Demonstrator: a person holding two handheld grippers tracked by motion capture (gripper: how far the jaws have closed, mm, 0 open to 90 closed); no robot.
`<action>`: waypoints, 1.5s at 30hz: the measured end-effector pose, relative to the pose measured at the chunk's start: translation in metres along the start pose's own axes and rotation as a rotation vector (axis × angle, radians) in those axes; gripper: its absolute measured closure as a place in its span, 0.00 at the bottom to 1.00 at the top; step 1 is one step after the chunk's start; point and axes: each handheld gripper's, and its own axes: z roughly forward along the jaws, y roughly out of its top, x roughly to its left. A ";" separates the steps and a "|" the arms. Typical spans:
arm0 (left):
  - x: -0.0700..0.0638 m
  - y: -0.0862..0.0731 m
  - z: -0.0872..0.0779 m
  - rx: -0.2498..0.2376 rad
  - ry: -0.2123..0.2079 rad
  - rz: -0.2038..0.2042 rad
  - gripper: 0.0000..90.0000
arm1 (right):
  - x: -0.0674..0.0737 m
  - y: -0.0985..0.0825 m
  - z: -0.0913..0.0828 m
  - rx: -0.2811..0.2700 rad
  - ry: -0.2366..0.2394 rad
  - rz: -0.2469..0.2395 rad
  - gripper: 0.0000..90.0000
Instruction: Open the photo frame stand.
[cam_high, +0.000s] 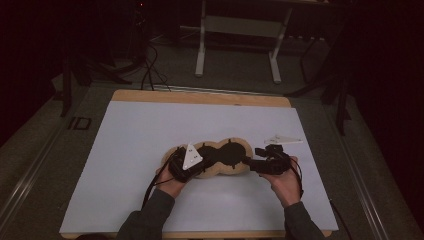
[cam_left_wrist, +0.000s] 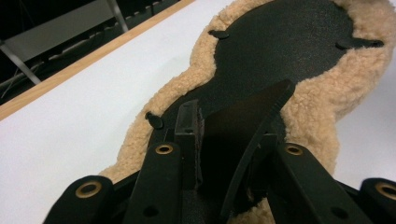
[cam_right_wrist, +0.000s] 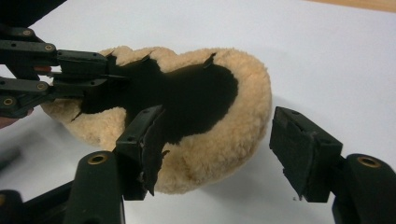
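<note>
holding one end of the fleece-edged black pad (cam_high: 220, 159) between narrowed jaws, the left gripper (cam_left_wrist: 233, 135) pins a fold of the black face while the pad lies on the white sheet (cam_high: 150, 150) straight ahead of it. the right gripper (cam_right_wrist: 219, 154) stands with its jaws wide and empty, the pad's rounded far end just in front of and between them, not touched. to do this well, i judge the left grip should stay firm and low while the right one comes in level and closes on the fleece rim (cam_right_wrist: 219, 158), not the slick black centre.

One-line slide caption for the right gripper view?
Open right gripper faces fleece pad while left gripper grips its far end.
</note>
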 end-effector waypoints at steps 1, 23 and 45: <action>0.001 -0.001 -0.001 -0.007 0.001 -0.005 0.81 | 0.000 0.001 0.001 0.005 0.008 0.007 0.37; 0.010 -0.007 -0.013 -0.091 -0.013 -0.087 0.81 | 0.003 0.022 0.017 0.089 0.102 0.096 0.28; 0.015 -0.011 -0.023 -0.118 -0.041 -0.132 0.79 | 0.002 0.030 0.024 0.128 0.237 0.182 0.36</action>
